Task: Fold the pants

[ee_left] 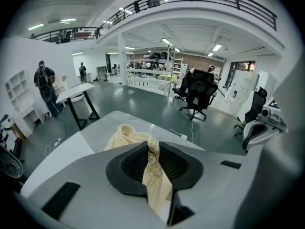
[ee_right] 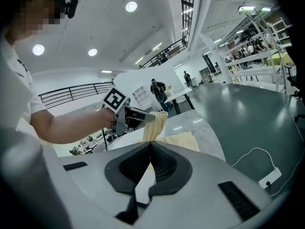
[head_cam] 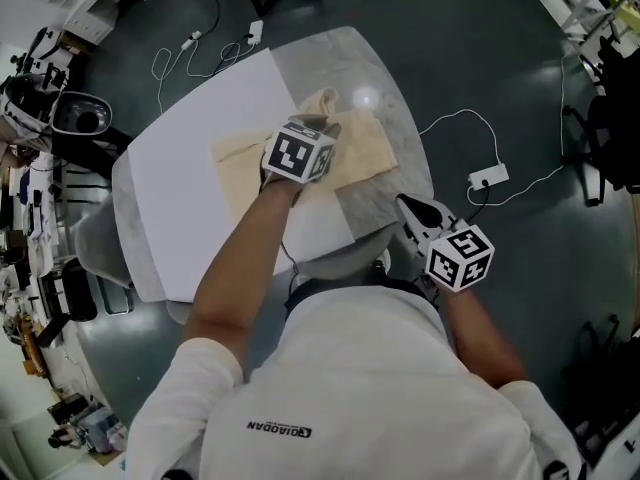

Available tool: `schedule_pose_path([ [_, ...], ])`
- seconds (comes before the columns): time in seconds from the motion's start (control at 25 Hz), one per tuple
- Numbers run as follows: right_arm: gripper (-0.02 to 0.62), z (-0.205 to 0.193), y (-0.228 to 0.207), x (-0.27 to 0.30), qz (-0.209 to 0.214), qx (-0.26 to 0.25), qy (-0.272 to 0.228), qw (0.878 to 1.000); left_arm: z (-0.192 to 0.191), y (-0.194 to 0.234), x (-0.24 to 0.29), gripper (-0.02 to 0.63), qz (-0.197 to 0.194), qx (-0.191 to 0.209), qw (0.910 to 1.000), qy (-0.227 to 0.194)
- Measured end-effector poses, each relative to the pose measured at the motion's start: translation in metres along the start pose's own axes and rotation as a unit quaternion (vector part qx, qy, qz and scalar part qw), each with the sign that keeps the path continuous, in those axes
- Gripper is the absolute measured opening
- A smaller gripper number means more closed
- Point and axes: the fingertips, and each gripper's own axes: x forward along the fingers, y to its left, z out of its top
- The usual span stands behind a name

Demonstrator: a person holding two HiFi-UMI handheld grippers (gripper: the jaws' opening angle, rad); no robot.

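Pants [head_cam: 365, 153] are pinched in the left gripper [ee_left: 155, 142]; the right gripper [ee_right: 150, 144], well aside, seems pressed together.

Bright, even overhead light from round white ceiling lamps [ee_right: 131, 6]. One glare spot on the pale grey bench [head_cam: 367, 98]. Shadows faint. Heavy fisheye curvature, dark corners, soft nearest foreground.

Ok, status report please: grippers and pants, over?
Left gripper shut on pants edge, held up. Right gripper shut, empty, off the table. Nothing in the way.
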Motion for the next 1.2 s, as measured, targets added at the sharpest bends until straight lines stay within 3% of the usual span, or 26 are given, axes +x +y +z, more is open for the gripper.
schedule_pose_path([
  [0.2, 0.020, -0.008, -0.014, -0.009, -0.016, 0.019, -0.001, 1.000, -0.006, -0.032, 0.043, 0.084, -0.017, 0.023, 0.9994, 0.020],
  [0.44, 0.020, -0.023, -0.022, -0.020, -0.031, 0.028, 0.005, 0.999, -0.023, -0.046, 0.092, 0.084, -0.017, 0.019, 0.9991, 0.033],
  [0.64, 0.020, -0.035, -0.029, -0.029, -0.044, 0.036, 0.014, 0.998, -0.055, -0.065, 0.120, 0.086, -0.039, 0.018, 0.9960, 0.079],
  [0.88, 0.020, -0.039, -0.040, -0.035, -0.060, 0.045, 0.020, 0.997, -0.071, -0.077, 0.140, 0.117, -0.070, 0.021, 0.9920, 0.103],
  [1.04, 0.020, -0.037, -0.043, -0.039, -0.065, 0.044, 0.018, 0.997, -0.073, -0.090, 0.141, 0.172, -0.093, 0.022, 0.9902, 0.102],
  [1.2, 0.020, -0.036, -0.042, -0.036, -0.060, 0.037, 0.018, 0.997, -0.061, -0.090, 0.135, 0.179, -0.092, 0.025, 0.9932, 0.066],
])
